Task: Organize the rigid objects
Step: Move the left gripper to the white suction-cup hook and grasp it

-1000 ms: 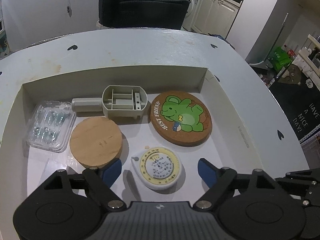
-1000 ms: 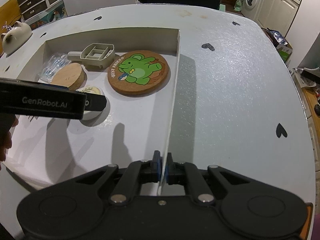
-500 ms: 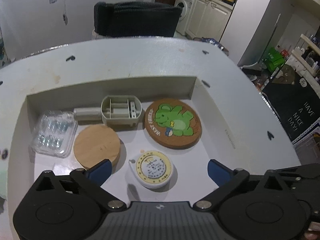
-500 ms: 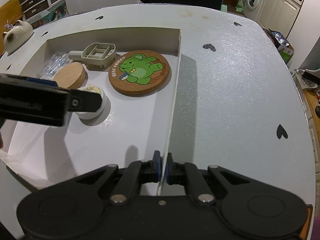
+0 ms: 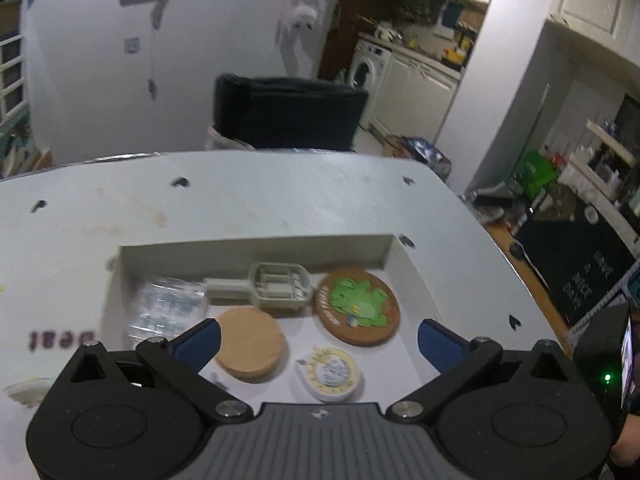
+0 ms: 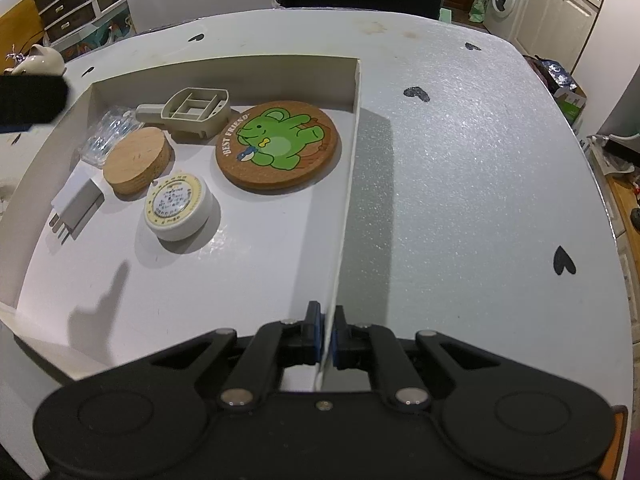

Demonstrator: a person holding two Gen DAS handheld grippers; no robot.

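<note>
Moved: left claw (image 5: 316,338) has just been opening, now wide and empty, lifted off the tape measure (image 6: 178,206).
Right claw (image 6: 327,334): clamped on the box wall (image 6: 347,184), steadying it.
Tape measure: inside the box, beside the wooden disc (image 6: 137,164).

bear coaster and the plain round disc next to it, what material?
Round coaster with green bear print: looks like cork, speckled brown edge, matte printed face. Plain round tan disc: likely wood, pale grain, matte, maybe layered at the side.
</note>
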